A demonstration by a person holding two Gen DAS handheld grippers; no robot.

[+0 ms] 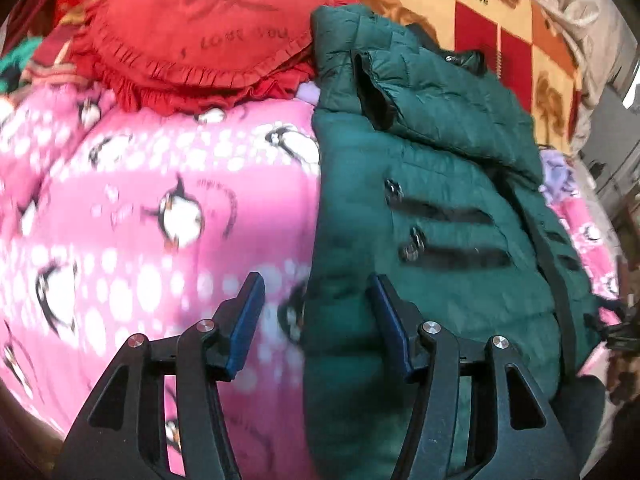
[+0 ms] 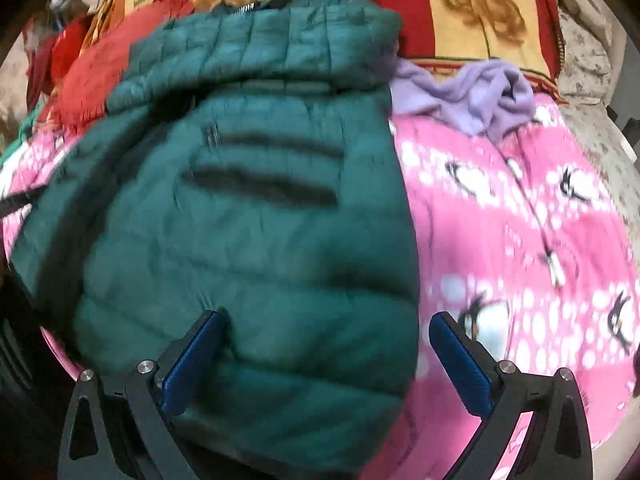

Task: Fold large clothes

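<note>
A dark green quilted puffer jacket lies folded on a pink penguin-print blanket, with two black zip pockets facing up and a sleeve laid across its top. My left gripper is open and empty, hovering over the jacket's left edge. In the right wrist view the jacket fills the left and middle. My right gripper is open wide and empty, its fingers straddling the jacket's near right edge just above the blanket.
A red frilled heart cushion lies behind the blanket on the left. A lilac garment lies crumpled at the jacket's far right. An orange and red checked cover lies behind.
</note>
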